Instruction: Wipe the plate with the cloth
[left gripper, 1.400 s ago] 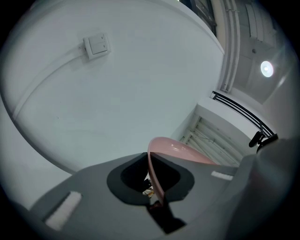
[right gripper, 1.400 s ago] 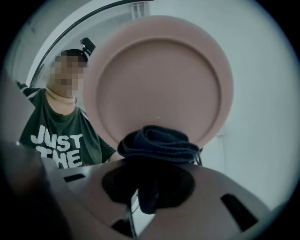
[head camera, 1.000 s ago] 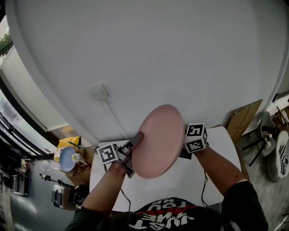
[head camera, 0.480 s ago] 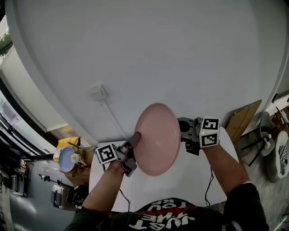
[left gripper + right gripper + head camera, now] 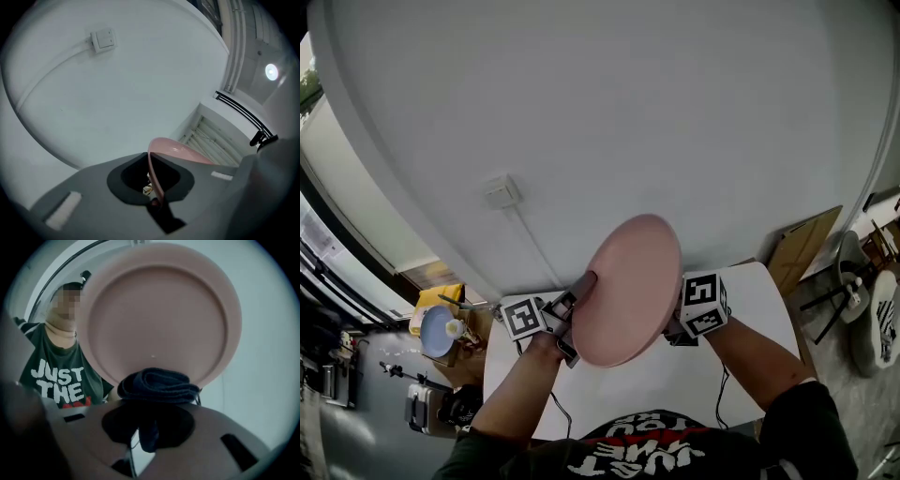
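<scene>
The left tool [image 5: 154,190] is clamped on the pink plate's [image 5: 628,291] rim (plate upright, above the counter [image 5: 675,384]). The right tool [image 5: 150,425] pinches a folded dark cloth [image 5: 157,385] just before the plate's face.

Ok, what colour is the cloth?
The cloth is dark navy blue, clearest in the right gripper view.

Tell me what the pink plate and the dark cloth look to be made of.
The plate: likely plastic or melamine, going by its thin rim, even pink colour and soft, low sheen; glazed ceramic can't be ruled out. The cloth: dark blue woven fabric, matte, folded in thick layers with stitched edges showing.
</scene>
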The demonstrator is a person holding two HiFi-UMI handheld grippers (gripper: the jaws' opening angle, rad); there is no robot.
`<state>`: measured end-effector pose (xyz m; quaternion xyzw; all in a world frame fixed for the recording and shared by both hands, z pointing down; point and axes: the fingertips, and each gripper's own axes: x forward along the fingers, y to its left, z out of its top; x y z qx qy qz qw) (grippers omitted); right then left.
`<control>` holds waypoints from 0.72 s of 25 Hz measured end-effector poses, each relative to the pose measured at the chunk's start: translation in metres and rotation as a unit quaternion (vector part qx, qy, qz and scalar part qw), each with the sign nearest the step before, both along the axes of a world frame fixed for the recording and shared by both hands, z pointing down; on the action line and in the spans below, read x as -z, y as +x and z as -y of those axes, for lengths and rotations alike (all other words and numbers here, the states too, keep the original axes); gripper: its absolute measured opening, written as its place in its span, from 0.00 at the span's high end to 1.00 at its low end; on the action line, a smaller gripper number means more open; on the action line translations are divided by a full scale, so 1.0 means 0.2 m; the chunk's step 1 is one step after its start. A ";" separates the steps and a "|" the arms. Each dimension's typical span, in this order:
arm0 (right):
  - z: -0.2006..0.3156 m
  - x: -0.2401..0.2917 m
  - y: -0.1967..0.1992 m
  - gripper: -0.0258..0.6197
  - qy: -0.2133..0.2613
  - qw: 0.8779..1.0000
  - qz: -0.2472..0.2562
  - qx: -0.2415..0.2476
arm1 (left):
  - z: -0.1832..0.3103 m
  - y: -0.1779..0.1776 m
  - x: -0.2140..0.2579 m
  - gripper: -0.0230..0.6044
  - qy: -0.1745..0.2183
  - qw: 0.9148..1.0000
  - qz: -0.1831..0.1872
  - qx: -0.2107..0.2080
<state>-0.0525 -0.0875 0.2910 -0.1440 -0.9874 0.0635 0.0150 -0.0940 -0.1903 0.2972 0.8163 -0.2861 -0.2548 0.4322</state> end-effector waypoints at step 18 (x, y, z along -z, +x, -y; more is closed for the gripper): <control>0.49 0.11 0.33 0.87 -0.048 0.974 0.091 -0.201 | -0.09 -0.21 -0.24 0.94 -0.032 0.999 0.024 0.026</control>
